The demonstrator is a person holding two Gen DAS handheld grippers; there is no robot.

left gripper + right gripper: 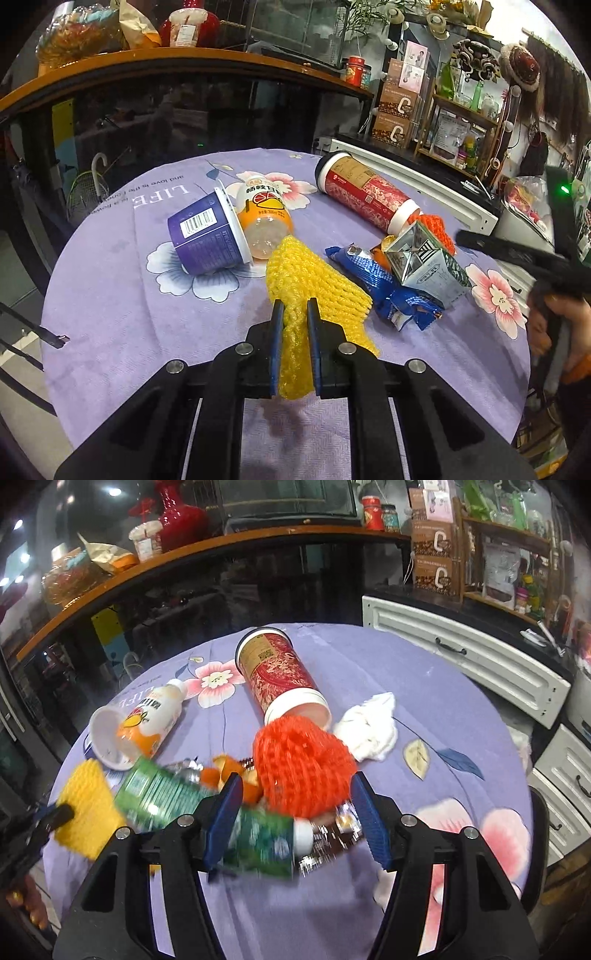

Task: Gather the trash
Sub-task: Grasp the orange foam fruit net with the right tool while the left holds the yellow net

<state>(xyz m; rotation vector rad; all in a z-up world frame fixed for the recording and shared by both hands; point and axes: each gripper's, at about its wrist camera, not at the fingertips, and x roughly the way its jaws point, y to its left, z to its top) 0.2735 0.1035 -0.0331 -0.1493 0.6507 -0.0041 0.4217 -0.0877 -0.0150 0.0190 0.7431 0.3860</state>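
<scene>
A lilac flowered cloth (443, 709) covers the round worktop. Beyond it runs a dark glass counter (221, 590) with an orange top, carrying a red vase (177, 520). White drawers (465, 657) and a cluttered wooden shelf (509, 561) stand far right.

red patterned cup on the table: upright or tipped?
Tipped. The red cup lies on its side on the purple tablecloth, its open mouth facing the orange foam net. Contents: cannot tell.

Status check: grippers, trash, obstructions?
Left gripper shut on yellow foam net. Right gripper open over orange foam net. Green carton crowds it.
</scene>
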